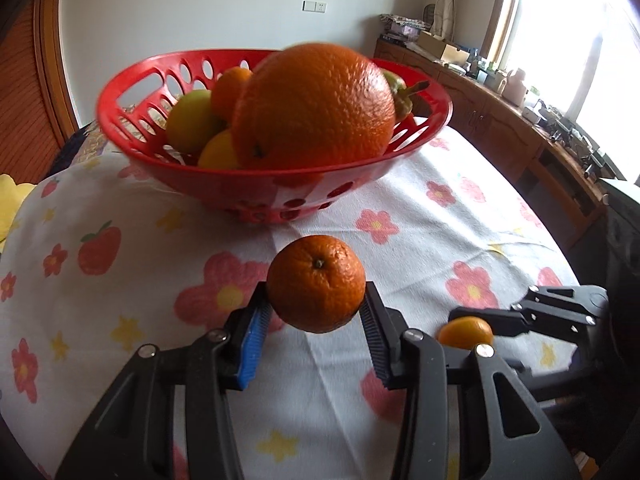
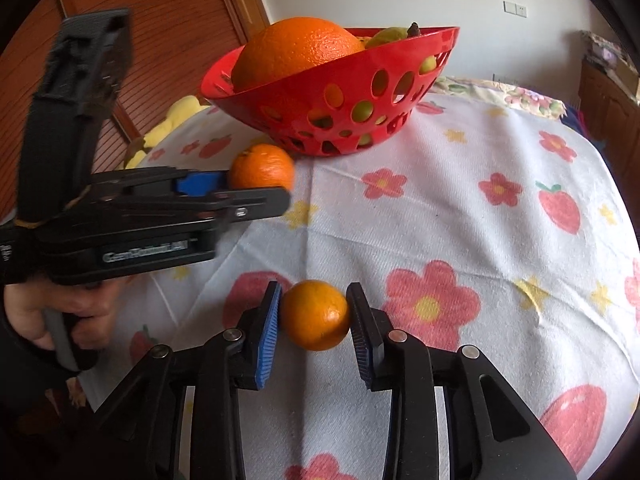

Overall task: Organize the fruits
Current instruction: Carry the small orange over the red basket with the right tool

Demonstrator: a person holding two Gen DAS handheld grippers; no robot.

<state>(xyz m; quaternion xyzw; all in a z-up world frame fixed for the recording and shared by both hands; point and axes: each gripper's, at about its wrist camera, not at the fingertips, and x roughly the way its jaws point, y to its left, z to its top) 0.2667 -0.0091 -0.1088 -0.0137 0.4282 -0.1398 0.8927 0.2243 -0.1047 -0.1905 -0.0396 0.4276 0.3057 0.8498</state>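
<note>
My left gripper [image 1: 316,312] is shut on a mandarin [image 1: 316,282] and holds it above the flowered cloth, in front of the red basket [image 1: 224,188]. The basket holds a large orange [image 1: 316,104], a lemon [image 1: 192,120] and other fruit. My right gripper [image 2: 314,312] is shut on a small orange [image 2: 316,314], low over the cloth. In the right wrist view the left gripper [image 2: 256,196] with its mandarin [image 2: 262,170] sits at the left, near the basket [image 2: 340,92]. In the left wrist view the right gripper [image 1: 472,320] and its small orange [image 1: 466,332] show at the lower right.
The flowered cloth [image 2: 460,240] covers a round table. A yellow cushion [image 2: 176,120] lies behind the table's left edge. A wooden sideboard [image 1: 520,128] with clutter runs along the window wall. A wooden door [image 2: 160,40] stands behind the basket.
</note>
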